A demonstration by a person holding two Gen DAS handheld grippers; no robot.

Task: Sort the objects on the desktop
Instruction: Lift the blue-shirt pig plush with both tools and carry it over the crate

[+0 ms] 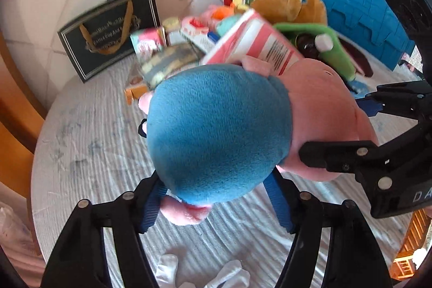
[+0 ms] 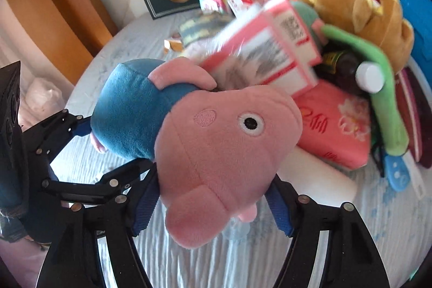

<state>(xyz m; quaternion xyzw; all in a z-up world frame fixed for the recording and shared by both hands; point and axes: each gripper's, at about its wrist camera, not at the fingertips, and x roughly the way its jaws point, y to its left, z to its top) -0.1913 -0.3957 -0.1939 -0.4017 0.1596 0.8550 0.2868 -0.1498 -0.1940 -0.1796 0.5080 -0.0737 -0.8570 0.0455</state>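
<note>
Both claws clamp the soft, light plush pig point(image 2: 216, 131): left claw point(image 1: 216, 204) on its squashy blue body, right claw point(image 2: 213, 209) on its head.

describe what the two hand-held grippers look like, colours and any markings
Both match. The left hand-held gripper has black angular linkage arms joined by round silver rivets, and its fingers carry ribbed blue pads. The right hand-held gripper is built the same, with blue-padded fingers. From the left view, white letters "DA" show on the right one's black body. No cables or sleeves visible.
</note>
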